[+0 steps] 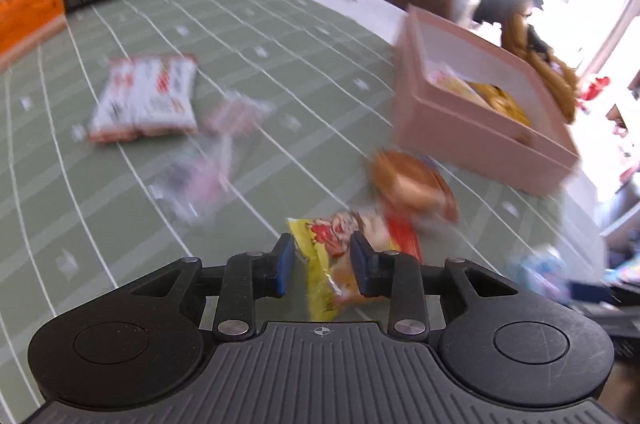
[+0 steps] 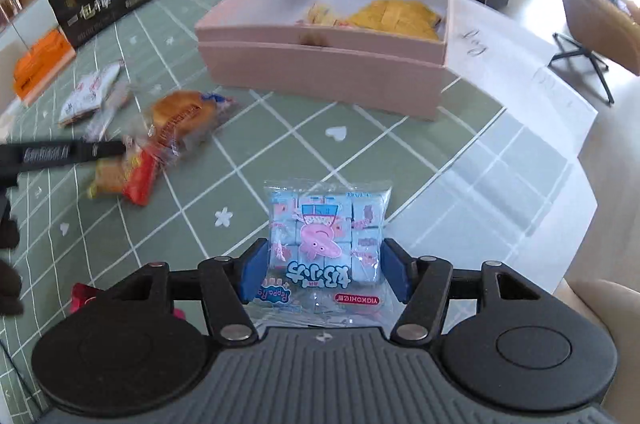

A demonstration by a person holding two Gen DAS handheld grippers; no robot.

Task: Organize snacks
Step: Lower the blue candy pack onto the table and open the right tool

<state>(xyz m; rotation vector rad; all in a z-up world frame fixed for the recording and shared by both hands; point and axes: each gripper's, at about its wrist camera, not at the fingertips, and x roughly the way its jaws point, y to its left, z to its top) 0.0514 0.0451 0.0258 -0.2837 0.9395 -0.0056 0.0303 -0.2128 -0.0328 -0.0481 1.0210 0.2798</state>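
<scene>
A: Where do things stand with the snacks?

B: Both hands are carrying. The right gripper (image 2: 324, 270) has a pale blue plastic packet of small wrapped sweets with a pink cartoon pig on it (image 2: 326, 236) between its blue pads (image 2: 254, 274); the pads sit at the packet's two sides, but I cannot tell whether they press on it.

A: And the left?

B: The left gripper (image 1: 322, 262) has a crinkly yellow and red snack packet (image 1: 340, 256) between its pads. One pad looks against the foil, the other seems to stand a little off, so I cannot tell if that grip is firm. The view is blurred.

A: Where does it all go?

B: Into the open pink cardboard box (image 2: 320, 64), which stands toward the far edge of the green checked tablecloth (image 2: 280, 144), near its right side. A flat yellow packet (image 2: 394, 18) already lies in the box's far right corner.

A: So the step in hand?

B: Delivery, I judge. Next, each packet must be lifted over the box's near wall and let go inside. A clear-wrapped round brown bun (image 2: 186, 116) and a white and red packet (image 1: 146, 96) remain on the cloth.
</scene>
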